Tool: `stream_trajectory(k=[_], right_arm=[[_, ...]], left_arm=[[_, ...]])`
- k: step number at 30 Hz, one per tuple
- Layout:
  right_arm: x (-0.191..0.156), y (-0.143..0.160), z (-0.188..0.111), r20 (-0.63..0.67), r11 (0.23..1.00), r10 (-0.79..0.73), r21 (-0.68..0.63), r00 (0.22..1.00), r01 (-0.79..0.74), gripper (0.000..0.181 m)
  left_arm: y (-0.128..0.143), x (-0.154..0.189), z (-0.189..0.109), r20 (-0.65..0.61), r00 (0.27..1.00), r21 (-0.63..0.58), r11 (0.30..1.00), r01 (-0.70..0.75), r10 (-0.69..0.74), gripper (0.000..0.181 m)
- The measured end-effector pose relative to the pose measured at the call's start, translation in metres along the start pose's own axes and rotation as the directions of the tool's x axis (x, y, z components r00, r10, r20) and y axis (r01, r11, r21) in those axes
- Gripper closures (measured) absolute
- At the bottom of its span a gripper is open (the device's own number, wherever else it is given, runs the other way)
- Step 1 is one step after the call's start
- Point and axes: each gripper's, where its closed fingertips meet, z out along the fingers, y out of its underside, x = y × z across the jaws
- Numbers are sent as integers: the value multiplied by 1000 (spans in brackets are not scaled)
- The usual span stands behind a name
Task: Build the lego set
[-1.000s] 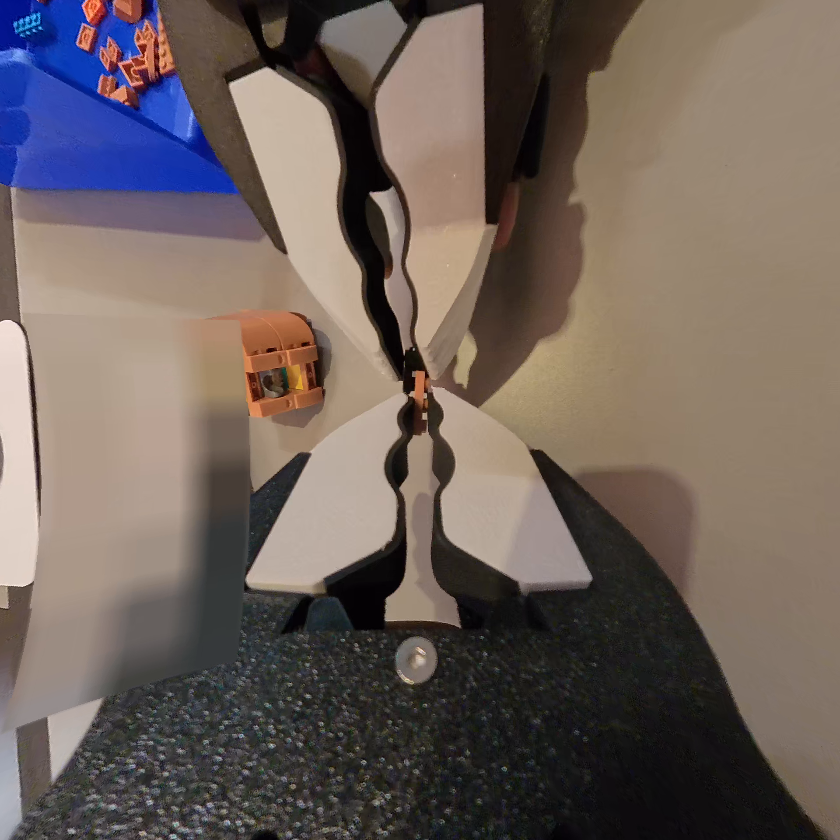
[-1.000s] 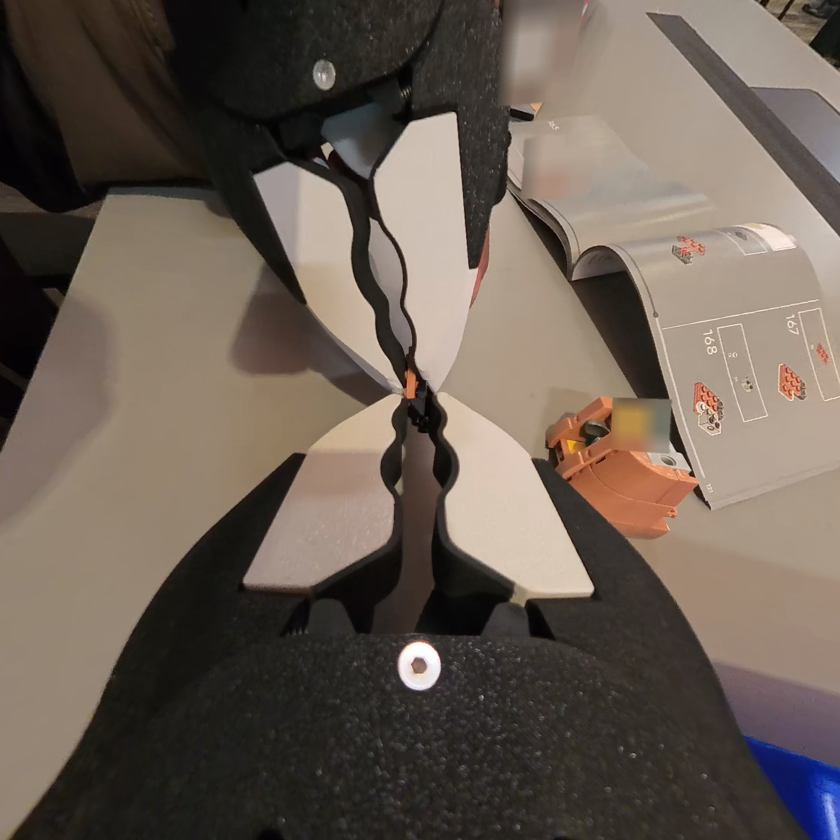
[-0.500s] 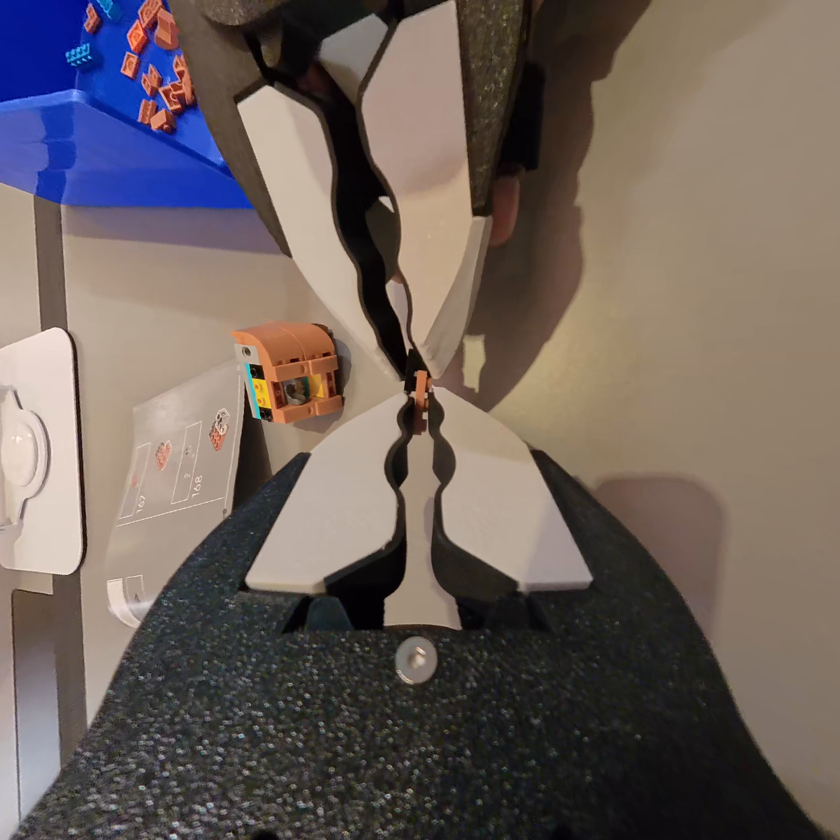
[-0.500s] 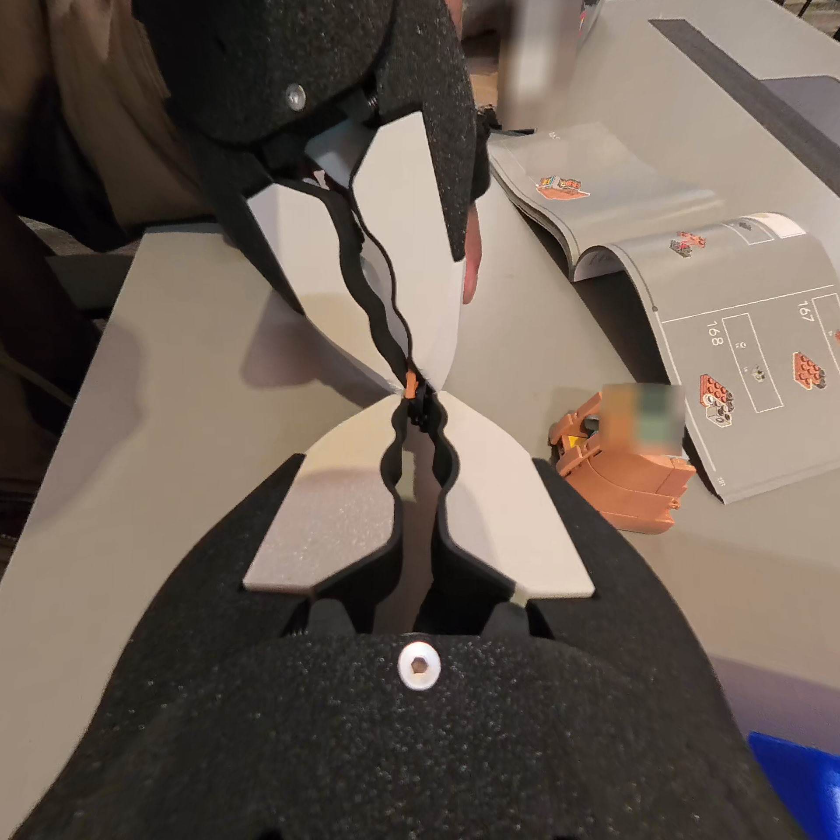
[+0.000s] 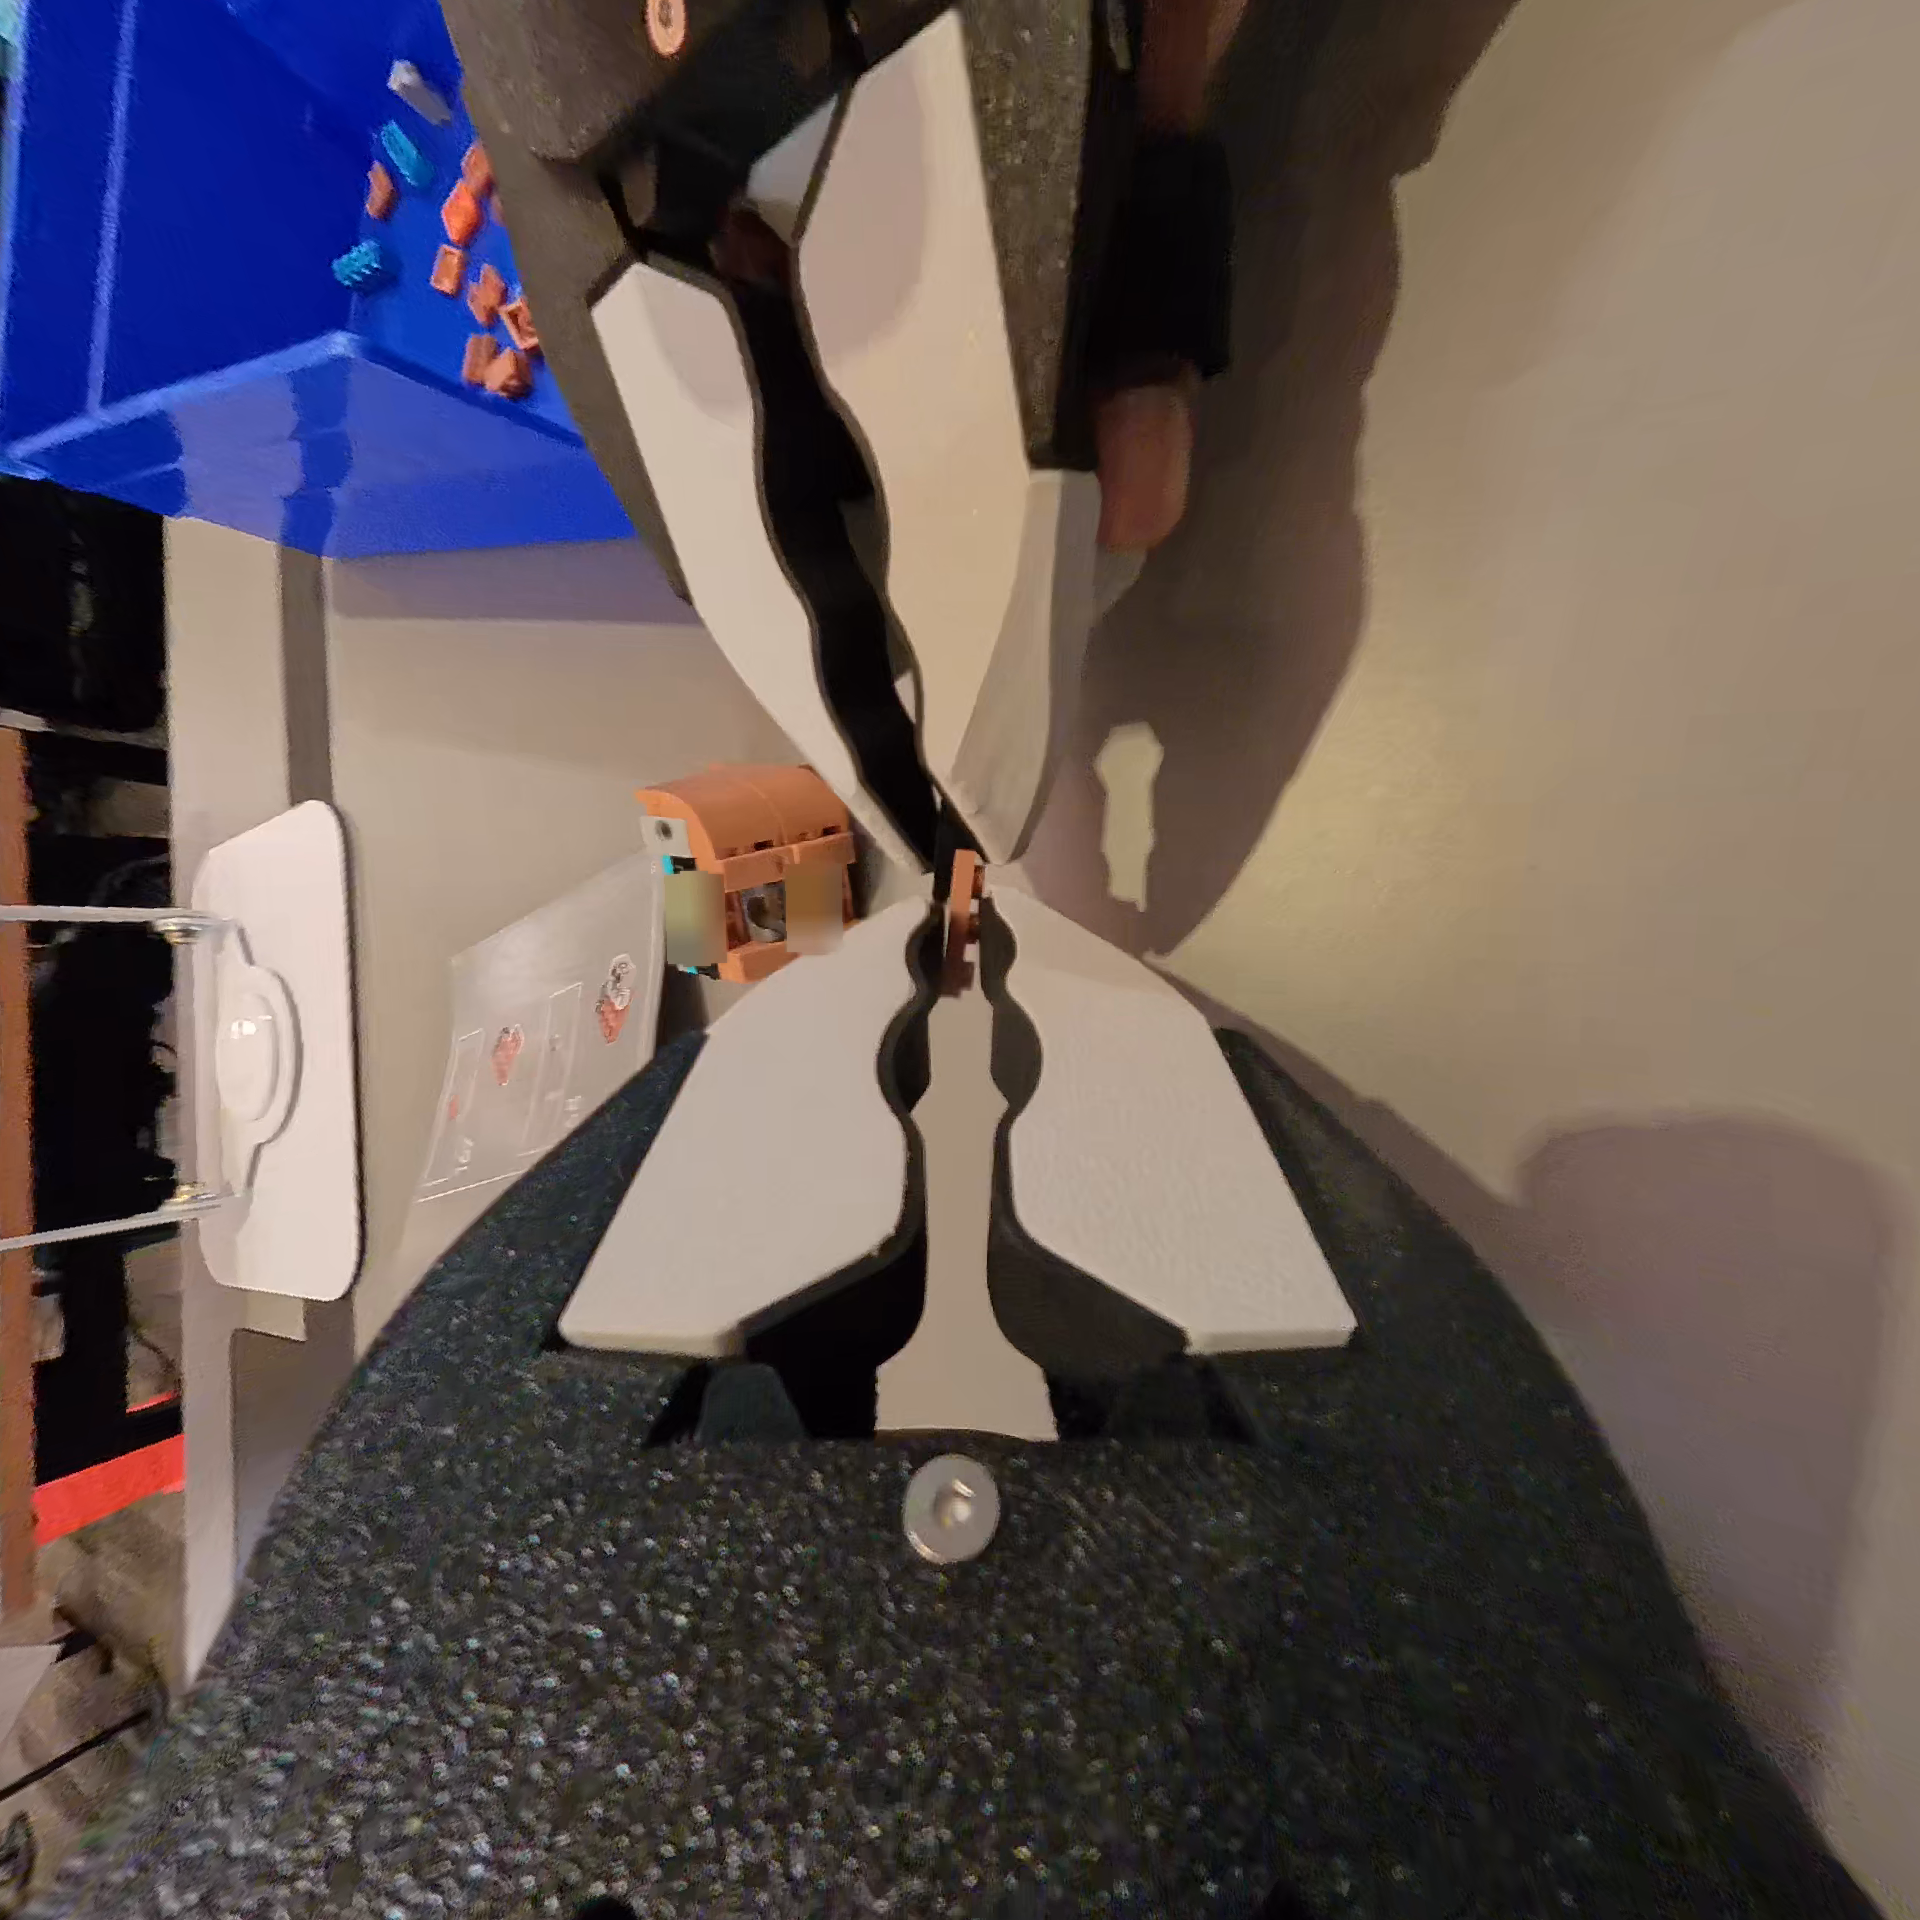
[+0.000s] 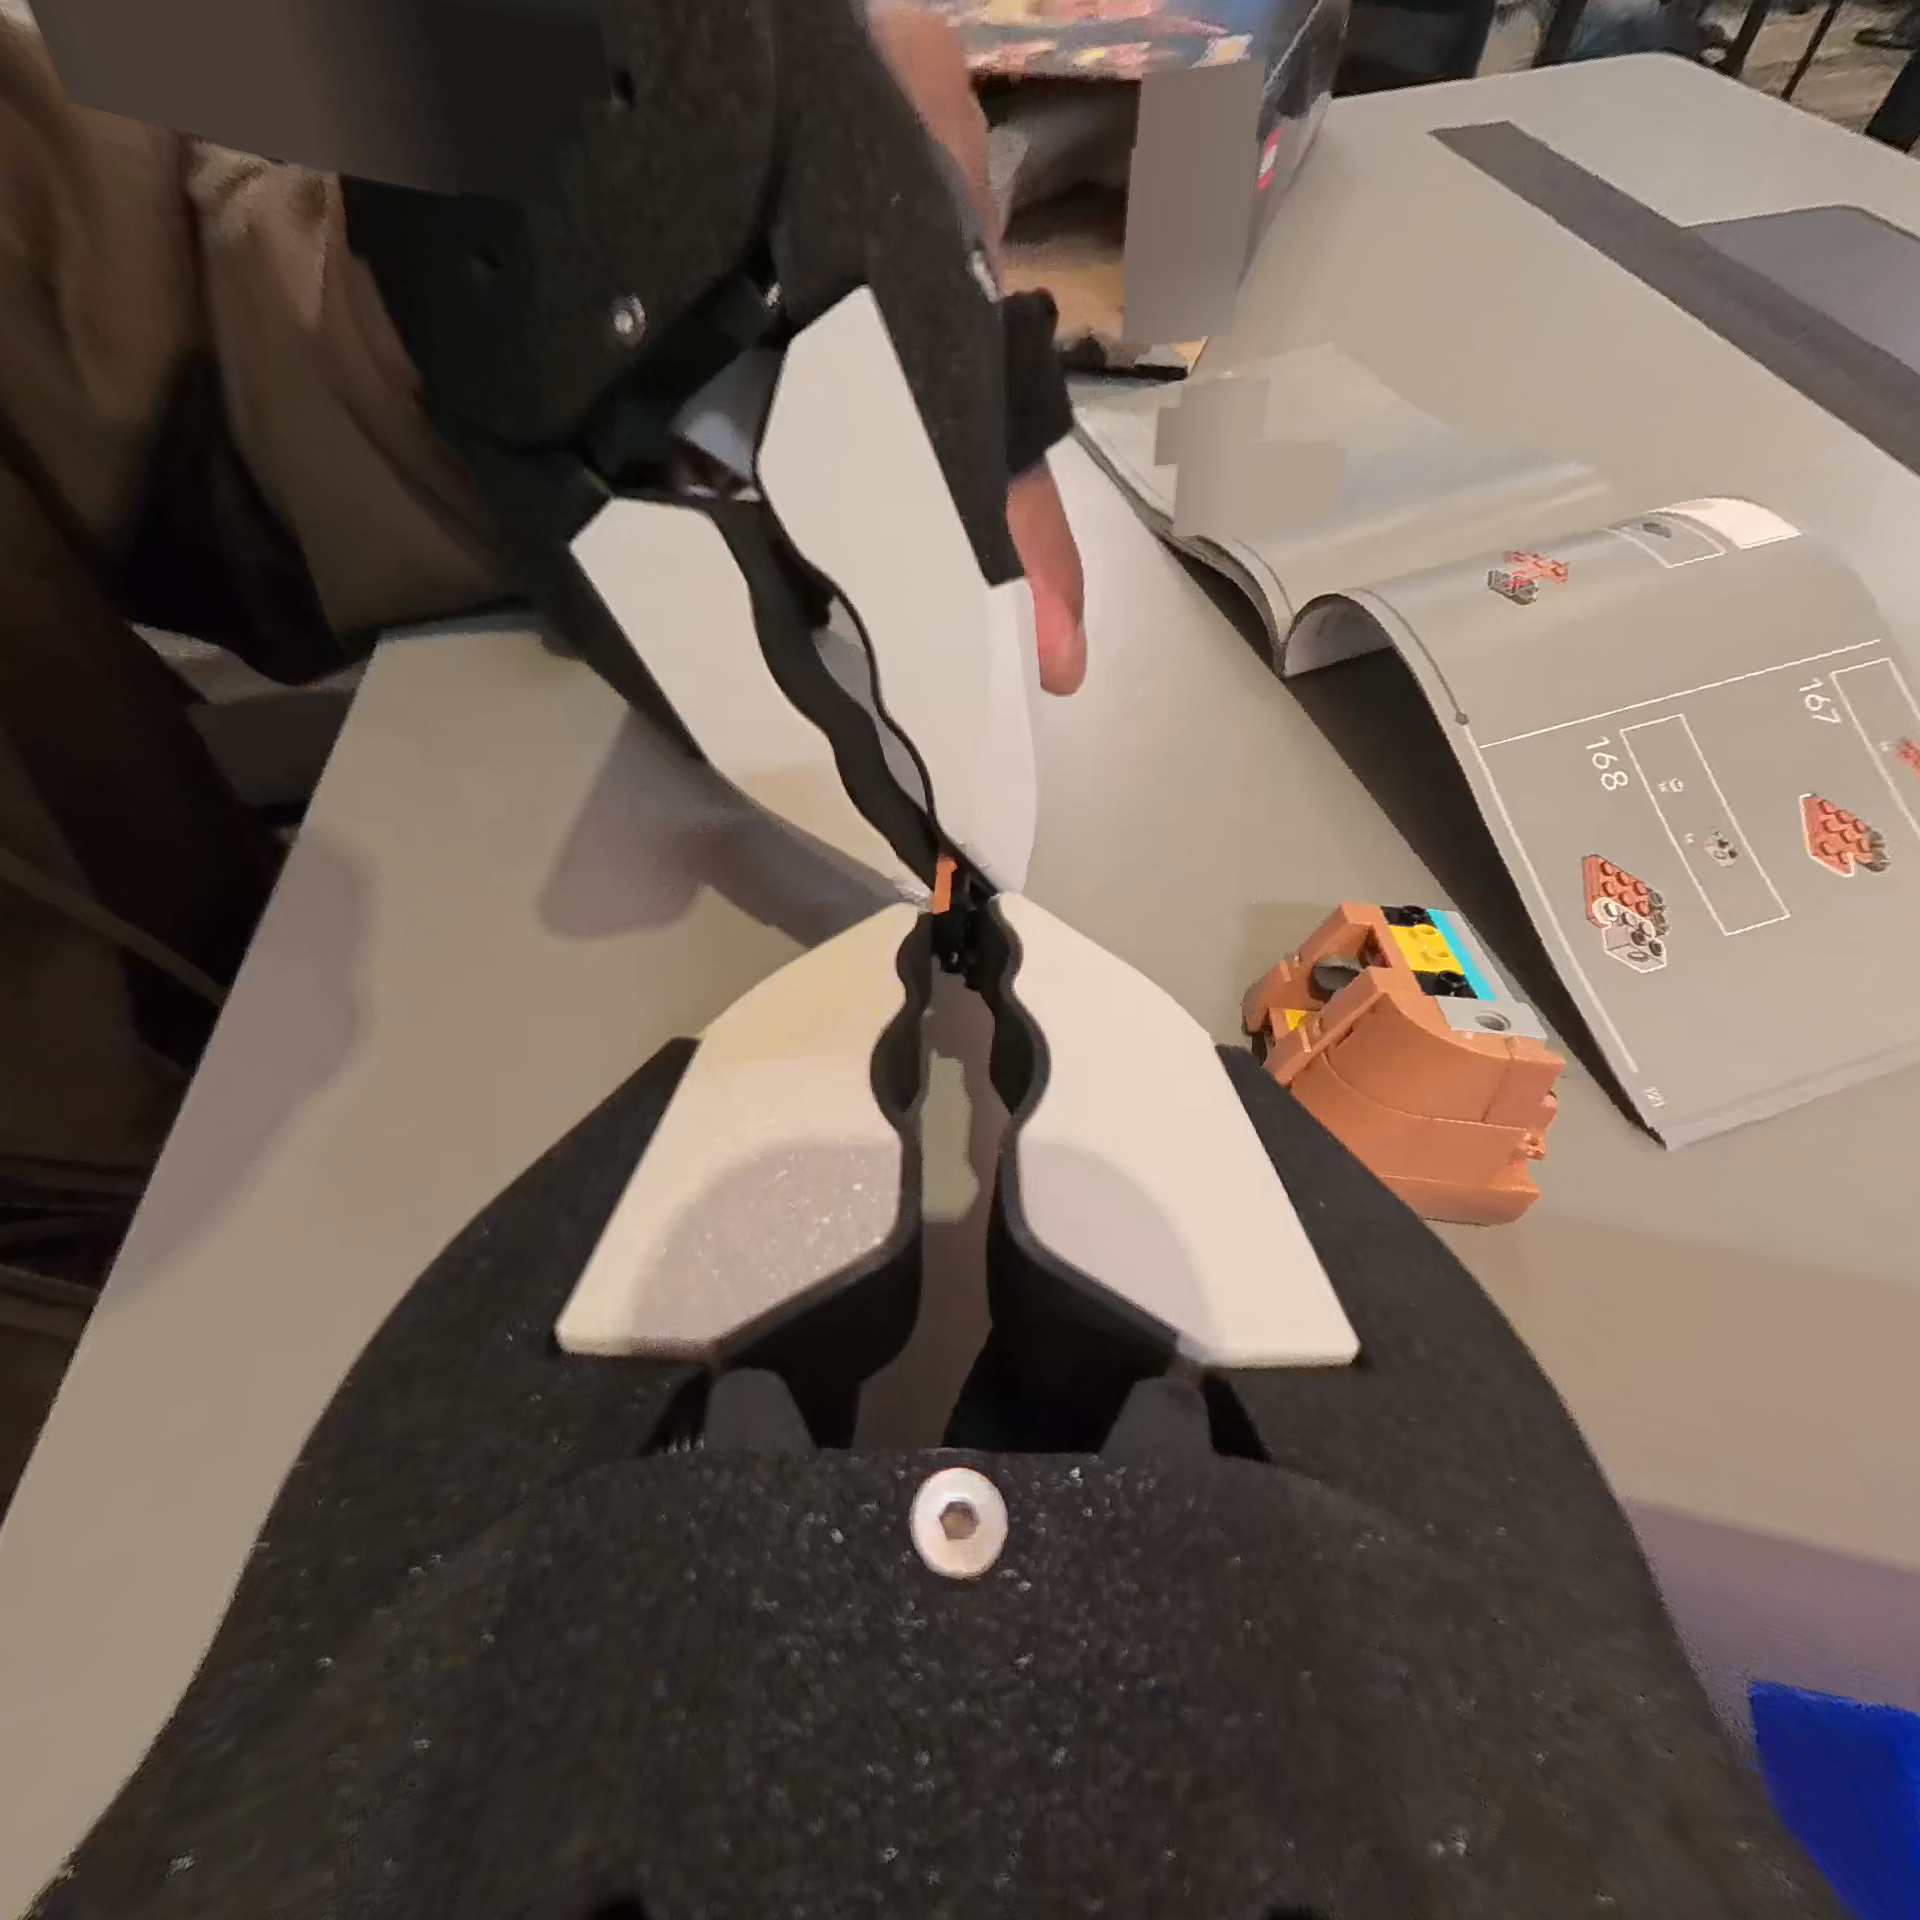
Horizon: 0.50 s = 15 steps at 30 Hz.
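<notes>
1. Small orange-brown plate [image 5: 966, 902], edge-on and upright, pinched at the tips of the left claw [image 5: 961, 914], up off the tabletop [image 5: 1558, 727].
2. Tiny black piece [image 6: 954, 940], clamped in the tips of the right claw [image 6: 956, 935], pressed against the orange-brown plate where both claws meet tip to tip.
3. Partly built model [image 6: 1403, 1070]: curved orange-brown shell with yellow, light-blue and grey bricks at one end, resting on the tabletop just beside the open instruction booklet [image 6: 1662, 779].
4. Loose orange-brown and teal bricks [image 5: 488, 301], scattered inside a blue bin [image 5: 260, 436] at the tabletop's edge.
</notes>
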Motion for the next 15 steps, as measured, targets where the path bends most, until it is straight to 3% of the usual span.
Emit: stream_trajectory(k=[6,10,12,15], right_arm=[[11,-13,-8,62,972,198,119,978,-205,173],[10,-28,-16,170,914,303,228,938,-336,173],[9,-40,-22,256,858,342,307,904,-412,173],[6,-60,-37,405,738,364,425,839,-525,173]], left_arm=[[-6,-18,-5,87,993,99,992,76,-85,167],[-11,-33,-18,61,972,244,948,204,-225,151],[-17,-39,-26,-31,941,358,875,326,-338,148],[-30,-48,-40,-223,853,509,691,514,-471,147]])
